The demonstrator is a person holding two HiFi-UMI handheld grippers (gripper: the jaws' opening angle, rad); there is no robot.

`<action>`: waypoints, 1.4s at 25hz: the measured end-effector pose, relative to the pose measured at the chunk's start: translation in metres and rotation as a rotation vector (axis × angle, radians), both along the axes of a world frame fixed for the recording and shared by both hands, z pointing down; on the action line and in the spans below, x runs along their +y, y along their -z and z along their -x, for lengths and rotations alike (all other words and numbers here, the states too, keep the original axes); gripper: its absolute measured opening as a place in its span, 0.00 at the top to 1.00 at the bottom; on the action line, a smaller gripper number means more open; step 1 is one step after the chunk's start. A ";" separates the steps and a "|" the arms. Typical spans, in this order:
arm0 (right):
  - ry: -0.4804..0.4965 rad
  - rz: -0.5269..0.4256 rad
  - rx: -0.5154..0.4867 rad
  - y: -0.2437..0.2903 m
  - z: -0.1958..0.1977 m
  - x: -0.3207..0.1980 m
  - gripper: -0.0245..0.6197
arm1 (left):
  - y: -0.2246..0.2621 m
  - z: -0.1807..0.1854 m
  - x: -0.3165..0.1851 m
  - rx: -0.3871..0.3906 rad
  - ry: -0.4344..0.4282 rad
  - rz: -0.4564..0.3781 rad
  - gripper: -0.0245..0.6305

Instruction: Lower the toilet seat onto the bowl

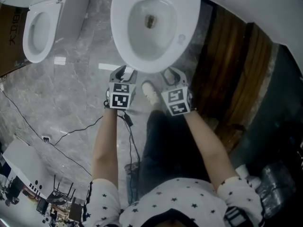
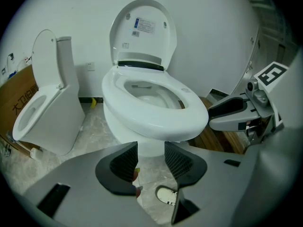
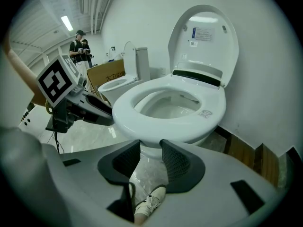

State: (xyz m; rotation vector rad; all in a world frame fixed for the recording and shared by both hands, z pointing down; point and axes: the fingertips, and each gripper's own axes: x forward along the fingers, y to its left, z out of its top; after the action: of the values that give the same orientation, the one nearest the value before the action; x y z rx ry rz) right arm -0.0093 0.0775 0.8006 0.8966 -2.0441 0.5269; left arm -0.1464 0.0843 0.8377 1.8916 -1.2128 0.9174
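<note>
The white toilet seat lies flat on the bowl, and its lid stands upright against the wall. In the head view my left gripper and right gripper hang side by side just in front of the bowl's front rim, below it. In the left gripper view the seat is above and beyond the left gripper, whose jaws stand apart with only floor between them. The right gripper is likewise open and empty under the seat's front edge. Neither gripper touches the seat.
A second white toilet stands to the left beside a cardboard box. A black cable runs over the grey marble floor. Wooden boards lie to the right. The person's white shoe is between the grippers. Two people stand far back.
</note>
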 end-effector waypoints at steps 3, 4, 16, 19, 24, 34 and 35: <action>-0.009 0.009 0.001 -0.009 0.000 0.000 0.72 | -0.009 -0.001 0.001 -0.002 0.000 0.012 0.70; -0.012 0.013 0.000 -0.012 0.000 0.000 0.72 | -0.012 -0.001 0.001 -0.005 -0.002 0.016 0.70; -0.005 0.058 0.029 -0.040 0.000 0.000 0.73 | -0.042 -0.001 0.001 -0.020 -0.018 0.055 0.70; -0.005 0.066 0.037 -0.047 -0.001 0.001 0.73 | -0.050 -0.001 0.004 -0.022 -0.018 0.073 0.70; -0.005 0.075 0.044 -0.056 0.000 0.000 0.73 | -0.058 -0.001 0.001 -0.019 -0.020 0.073 0.70; 0.019 0.093 0.060 -0.073 -0.001 -0.002 0.73 | -0.075 -0.001 0.003 -0.034 -0.022 0.108 0.71; 0.023 0.094 0.063 -0.073 -0.001 -0.002 0.73 | -0.077 -0.001 0.003 -0.036 -0.023 0.113 0.71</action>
State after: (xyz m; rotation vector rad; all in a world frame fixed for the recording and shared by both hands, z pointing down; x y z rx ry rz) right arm -0.0085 0.0755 0.8740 0.8232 -1.9545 0.5707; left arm -0.1450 0.0875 0.9148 1.8101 -1.1378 1.0148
